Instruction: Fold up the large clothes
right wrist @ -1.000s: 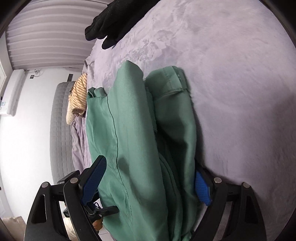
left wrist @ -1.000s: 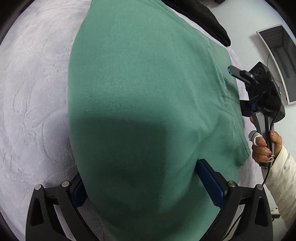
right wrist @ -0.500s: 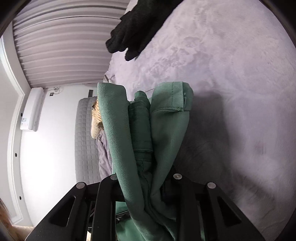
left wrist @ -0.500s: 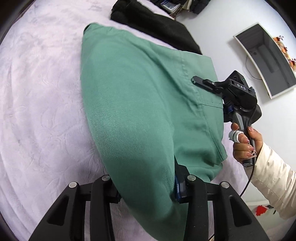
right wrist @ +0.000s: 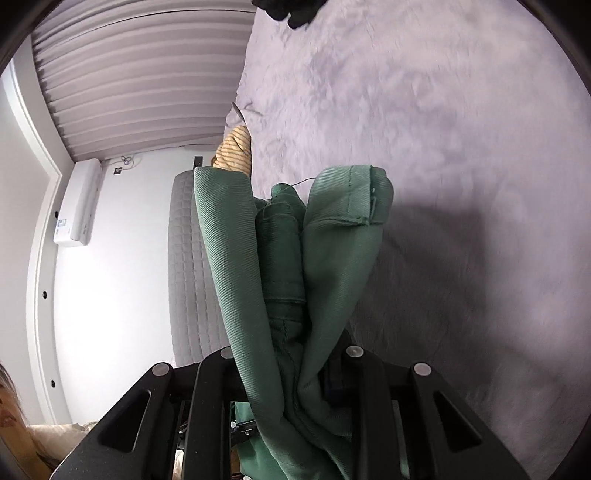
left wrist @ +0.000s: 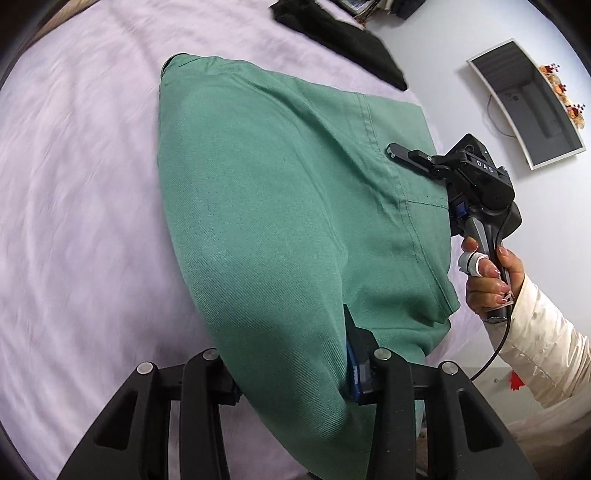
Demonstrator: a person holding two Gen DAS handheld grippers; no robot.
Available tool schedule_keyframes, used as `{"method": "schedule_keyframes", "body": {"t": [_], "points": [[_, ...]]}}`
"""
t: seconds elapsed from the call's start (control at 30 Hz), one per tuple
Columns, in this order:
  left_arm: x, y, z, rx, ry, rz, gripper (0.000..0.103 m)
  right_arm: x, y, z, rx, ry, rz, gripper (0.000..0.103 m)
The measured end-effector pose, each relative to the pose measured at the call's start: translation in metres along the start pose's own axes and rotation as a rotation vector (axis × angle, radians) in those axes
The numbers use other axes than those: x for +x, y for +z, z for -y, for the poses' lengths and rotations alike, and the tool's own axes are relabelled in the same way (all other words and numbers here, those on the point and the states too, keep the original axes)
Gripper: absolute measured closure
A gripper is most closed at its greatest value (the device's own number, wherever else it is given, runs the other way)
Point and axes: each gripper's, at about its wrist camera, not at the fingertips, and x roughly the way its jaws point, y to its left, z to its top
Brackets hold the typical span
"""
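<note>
The green garment [left wrist: 280, 221] hangs draped over the lilac bed [left wrist: 74, 221], its near edge clamped in the left gripper [left wrist: 291, 373] and a bunched hem clamped in the right gripper [right wrist: 291, 373]. The twill looks soft, limp and fairly heavy, best pinched at hems and corners. The right gripper's housing reads, perhaps, "DAS".

**The bed and what lies on it**

A wide bed with a pale lilac, fluffy textured cover [left wrist: 74, 221] carries everything. A large green twill garment [left wrist: 277, 221] rests partly on it. Beyond the garment, near the far edge, lies a black fuzzy cloth [left wrist: 343, 33]. A yellow striped knitted cloth [right wrist: 236, 155] lies at the bed's edge.
</note>
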Motion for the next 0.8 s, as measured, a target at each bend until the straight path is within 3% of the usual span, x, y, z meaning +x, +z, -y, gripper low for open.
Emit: {"method": "schedule_keyframes", "body": {"t": [0.1, 0.17, 0.23, 0.27, 0.33, 0.4, 0.43, 0.53, 0.57, 0.6, 0.73, 0.8], "points": [[0.012, -0.036, -0.02, -0.024, 0.063, -0.032, 0.058, 0.029, -0.034, 0.018, 0.043, -0.038, -0.043, 0.078], [0.027, -0.052, -0.038, -0.056, 0.111, -0.074, 0.052, 0.045, -0.045, 0.032, 0.064, -0.108, -0.058, 0.076], [0.028, -0.057, -0.049, -0.096, 0.078, -0.088, 0.052, 0.044, -0.047, 0.038, 0.089, -0.175, -0.026, 0.074], [0.024, -0.054, -0.048, -0.101, 0.069, -0.087, 0.052, 0.041, -0.046, 0.036, 0.092, -0.216, -0.017, 0.066], [0.004, -0.054, -0.047, -0.051, 0.091, -0.067, 0.052, 0.036, -0.048, 0.02, 0.025, -0.362, -0.012, 0.052], [-0.018, -0.051, -0.045, -0.015, 0.117, -0.025, 0.052, 0.031, -0.052, -0.007, -0.1, -0.535, 0.004, 0.047], [-0.027, -0.043, -0.046, -0.011, 0.125, 0.003, 0.052, 0.028, -0.055, -0.018, -0.145, -0.576, 0.023, 0.047], [-0.033, -0.019, -0.054, -0.006, 0.158, 0.071, 0.052, 0.028, -0.053, -0.04, -0.204, -0.591, 0.059, 0.047], [-0.031, -0.01, -0.053, -0.001, 0.176, 0.087, 0.052, 0.028, -0.049, -0.039, -0.206, -0.595, 0.049, 0.054], [-0.028, -0.003, -0.051, 0.002, 0.189, 0.099, 0.052, 0.034, -0.045, -0.037, -0.2, -0.598, 0.031, 0.088], [0.003, 0.039, -0.033, 0.004, 0.249, 0.133, 0.052, 0.03, -0.045, -0.029, -0.233, -0.671, 0.034, 0.091], [0.015, 0.044, -0.033, 0.001, 0.284, 0.136, 0.052, 0.029, -0.04, -0.011, -0.214, -0.695, 0.035, 0.091]]}}
